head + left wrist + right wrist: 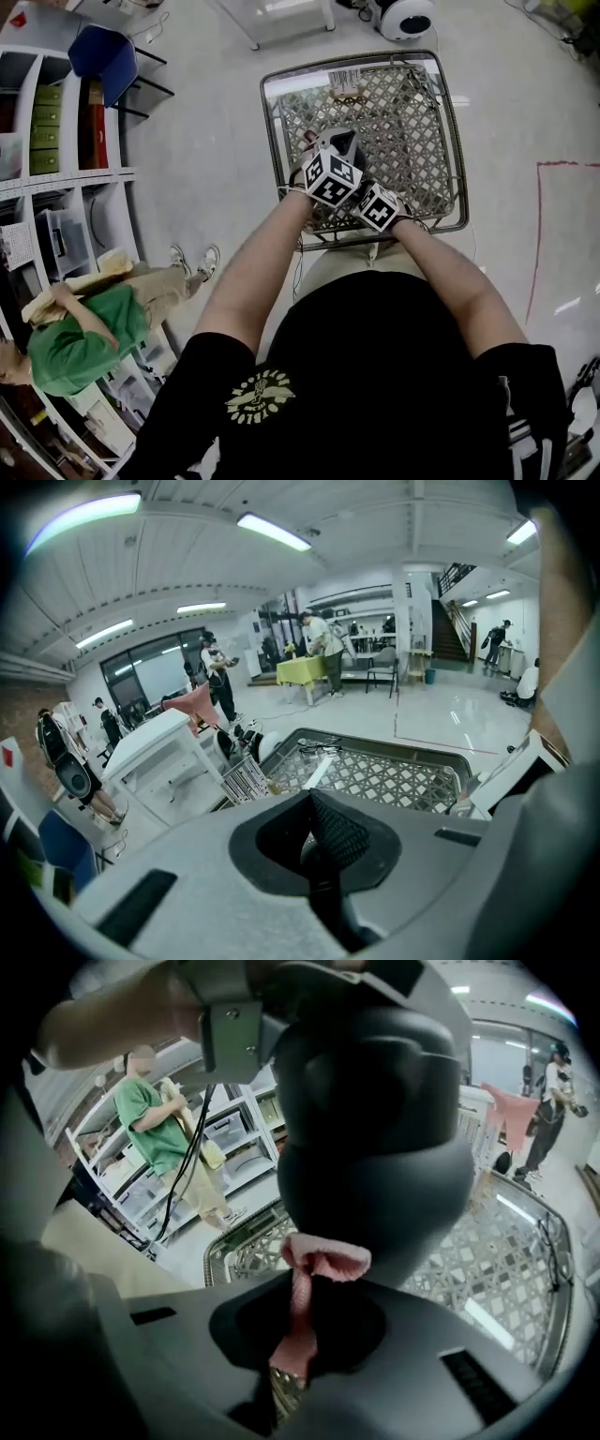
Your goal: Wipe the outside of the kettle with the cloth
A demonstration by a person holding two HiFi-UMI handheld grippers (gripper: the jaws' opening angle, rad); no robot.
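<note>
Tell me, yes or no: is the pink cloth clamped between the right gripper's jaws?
Yes, the pink cloth is pinched in the right gripper, its bunched end by the kettle.

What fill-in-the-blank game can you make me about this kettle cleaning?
The cloth is coloured ___.
The ___ gripper is shut on the cloth.
The cloth's bunched end sits against the dark grey ___.
Missing words: pink; right; kettle.
</note>
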